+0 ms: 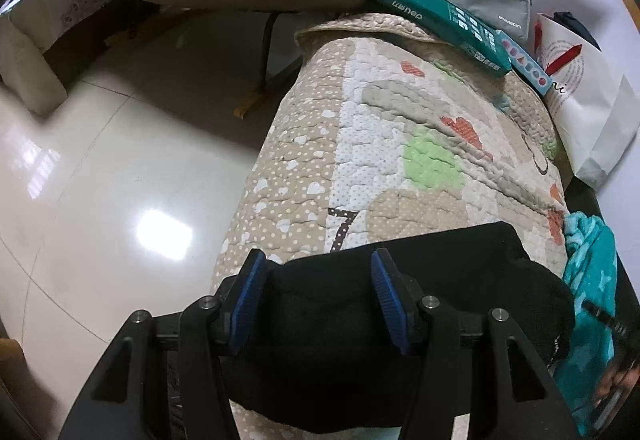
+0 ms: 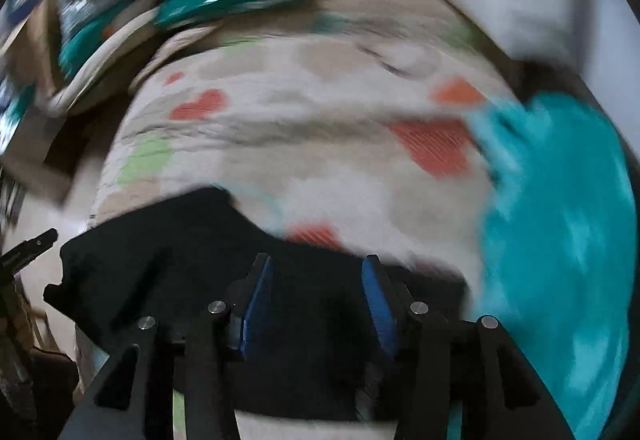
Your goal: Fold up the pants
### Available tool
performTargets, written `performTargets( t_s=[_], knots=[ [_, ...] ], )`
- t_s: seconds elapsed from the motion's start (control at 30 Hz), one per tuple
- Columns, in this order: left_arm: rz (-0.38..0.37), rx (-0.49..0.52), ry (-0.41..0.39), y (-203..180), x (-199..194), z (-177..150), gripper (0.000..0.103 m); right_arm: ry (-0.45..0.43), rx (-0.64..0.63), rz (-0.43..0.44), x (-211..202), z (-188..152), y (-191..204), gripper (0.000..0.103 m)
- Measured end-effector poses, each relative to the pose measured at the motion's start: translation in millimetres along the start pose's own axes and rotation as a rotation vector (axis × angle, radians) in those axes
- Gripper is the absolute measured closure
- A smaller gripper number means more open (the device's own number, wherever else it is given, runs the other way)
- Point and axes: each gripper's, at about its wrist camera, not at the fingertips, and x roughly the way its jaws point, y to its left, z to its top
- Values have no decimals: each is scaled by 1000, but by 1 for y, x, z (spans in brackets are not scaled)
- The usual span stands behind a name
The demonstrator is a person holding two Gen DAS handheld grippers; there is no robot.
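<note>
Left wrist view: both claws, left claw (image 1: 318, 260) and right claw (image 2: 316, 264), gape empty over black pants (image 1: 420, 272); fold looks mid-way, next regrip an edge.

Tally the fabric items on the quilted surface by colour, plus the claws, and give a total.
Black pants: 1
Teal fleece cloth: 1
Patterned quilt: 1
Claws: 2, left claw, right claw
Total: 5

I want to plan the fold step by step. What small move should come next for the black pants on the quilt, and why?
Probably press the left claw down on the black pants to flatten the bundle. The pants lie as a compact bundle on the patterned quilt, both claws stand open above them and nothing is gripped. The right claw view is blurred, so its contact is unclear.
</note>
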Motion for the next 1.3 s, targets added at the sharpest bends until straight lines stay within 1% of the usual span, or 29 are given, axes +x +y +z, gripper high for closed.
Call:
performTargets(
  t_s=[0.07,0.17,0.23,0.3,0.33,0.43,0.53,0.57,0.6,0.63,0.67,0.73,0.77,0.83,0.93,0.97,1.03,1.07,1.1,1.13,1.2,1.23,1.3],
  knots=[
    [9,6,-6,1,-1,-4,49,27,72,-41,4,-21,-23,53],
    [36,11,-10,7,-2,-8,49,41,132,-92,12,-45,-46,53],
    [48,-6,-4,15,-1,-9,49,51,151,-80,16,-50,-47,53],
    [44,-29,2,22,0,-9,49,40,145,-71,15,-53,-40,53],
    [40,-38,4,24,0,-8,49,42,127,-85,15,-56,-37,53],
    [25,-45,-3,23,-2,-7,49,85,89,-188,32,-61,-33,53],
    [22,-11,-14,14,-5,-8,49,85,81,-209,42,-62,-29,53],
    [24,-2,-14,12,-5,-8,49,95,67,-214,45,-62,-26,56],
    [28,6,-15,11,-5,-8,49,101,47,-218,46,-63,-23,62],
    [34,12,-17,10,-5,-8,49,92,17,-240,43,-65,-17,64],
    [44,16,-18,11,-5,-8,49,87,0,-254,39,-65,-14,68],
    [55,6,-13,14,-4,-8,49,83,-8,-274,28,-64,-13,81],
    [54,-3,-9,16,-3,-7,49,82,-3,-284,23,-62,-15,84],
    [52,-20,0,19,-1,-7,49,78,-20,-344,16,-58,-17,85],
    [72,-26,8,22,1,-8,49,90,-81,-460,18,-55,-19,86],
    [78,-28,10,23,1,-9,49,94,-92,-476,20,-54,-19,86],
    [87,-33,15,25,2,-10,49,131,-133,-511,29,-57,-13,84],
    [95,-37,20,27,3,-10,49,151,-149,-526,34,-59,-12,81],
    [103,-42,24,29,4,-11,49,160,-160,-539,37,-59,-12,74],
    [117,-49,30,32,5,-12,49,164,-169,-554,37,-60,-12,69],
    [134,-64,42,37,8,-13,49,163,-165,-550,30,-61,-16,49],
    [140,-75,50,41,9,-14,49,160,-147,-527,22,-62,-19,47],
    [160,-101,68,50,12,-18,49,144,-106,-495,8,-63,-25,45]
  ],
)
